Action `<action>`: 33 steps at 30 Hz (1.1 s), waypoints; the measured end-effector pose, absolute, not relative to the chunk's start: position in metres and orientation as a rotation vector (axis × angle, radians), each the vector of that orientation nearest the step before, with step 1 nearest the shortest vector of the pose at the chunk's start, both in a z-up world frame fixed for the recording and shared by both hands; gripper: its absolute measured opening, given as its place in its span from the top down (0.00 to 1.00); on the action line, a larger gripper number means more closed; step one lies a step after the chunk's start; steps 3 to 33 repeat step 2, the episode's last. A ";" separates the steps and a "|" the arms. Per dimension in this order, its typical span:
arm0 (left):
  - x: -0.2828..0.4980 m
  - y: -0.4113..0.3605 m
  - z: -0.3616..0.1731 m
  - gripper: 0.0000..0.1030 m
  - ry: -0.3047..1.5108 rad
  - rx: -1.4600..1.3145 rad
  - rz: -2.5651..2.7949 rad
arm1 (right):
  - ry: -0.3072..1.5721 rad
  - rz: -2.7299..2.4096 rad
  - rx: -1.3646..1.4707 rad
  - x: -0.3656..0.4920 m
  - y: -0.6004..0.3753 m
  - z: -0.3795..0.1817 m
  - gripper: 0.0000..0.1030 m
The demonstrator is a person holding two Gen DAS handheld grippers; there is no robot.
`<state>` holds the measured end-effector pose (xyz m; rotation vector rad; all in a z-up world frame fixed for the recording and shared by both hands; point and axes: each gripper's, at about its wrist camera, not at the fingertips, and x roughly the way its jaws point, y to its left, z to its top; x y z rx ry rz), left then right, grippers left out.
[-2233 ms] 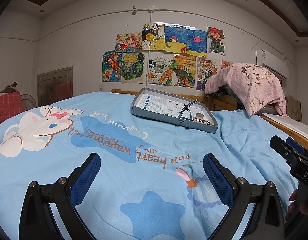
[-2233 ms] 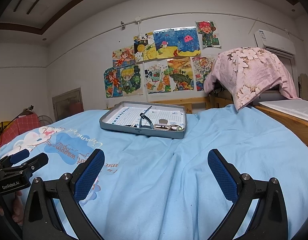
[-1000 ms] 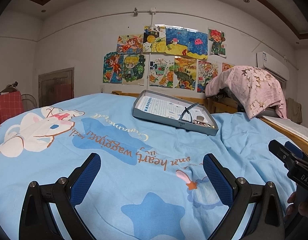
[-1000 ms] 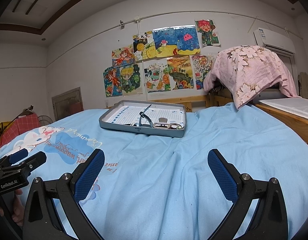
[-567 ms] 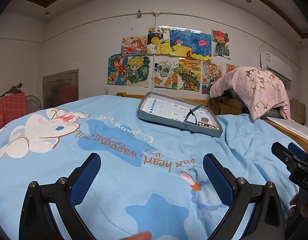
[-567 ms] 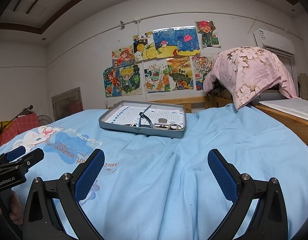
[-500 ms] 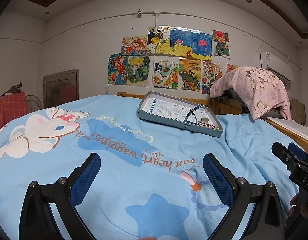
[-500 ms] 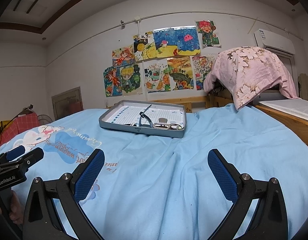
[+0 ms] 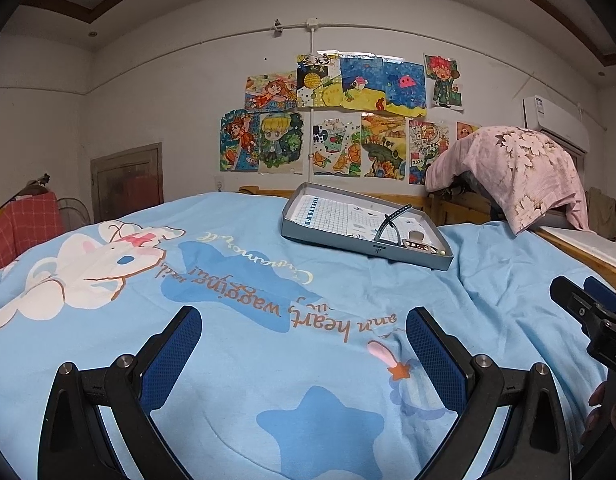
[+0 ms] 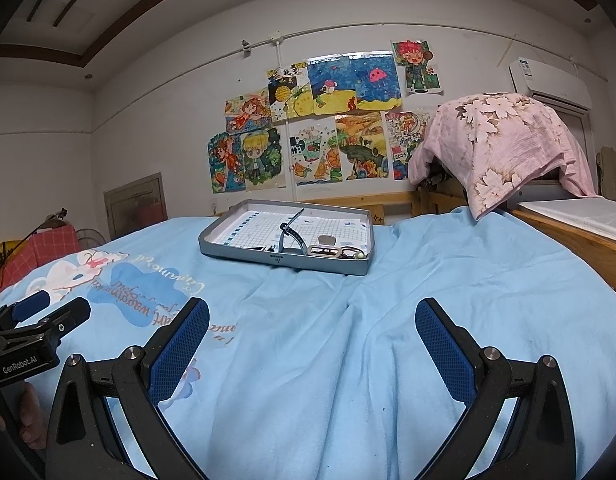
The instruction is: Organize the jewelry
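Both cameras sit slightly closer to the grey tray [image 9: 328,238] than 2.2 s ago; the tray itself stays in place on the blue bedsheet [image 9: 268,360]. Left tongs [image 9: 304,344] are fully open and empty, hovering over the bedsheet well short of the tray. Right tongs [image 10: 312,336] are likewise spread wide and hold nothing, also well short of the tray [image 10: 248,254]. Inside the tray, on a gridded paper liner [image 10: 268,228], a dark watch strap [image 10: 290,232] stands arched near the front wall. Just right of the strap lie a small watch case [image 10: 326,250] and further small pieces, too small to identify. Behind the tray, drawings [image 10: 320,128] cover the wall.
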<state>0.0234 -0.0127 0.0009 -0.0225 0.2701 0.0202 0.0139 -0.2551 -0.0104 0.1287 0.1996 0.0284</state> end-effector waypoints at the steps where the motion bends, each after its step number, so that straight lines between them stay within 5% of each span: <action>1: 0.023 -0.012 0.001 0.00 0.270 -0.024 0.020 | 0.200 0.028 0.129 0.013 -0.255 -0.011 0.02; 33: 0.023 -0.013 0.001 0.00 0.270 -0.024 0.019 | 0.200 0.027 0.129 0.013 -0.254 -0.011 0.02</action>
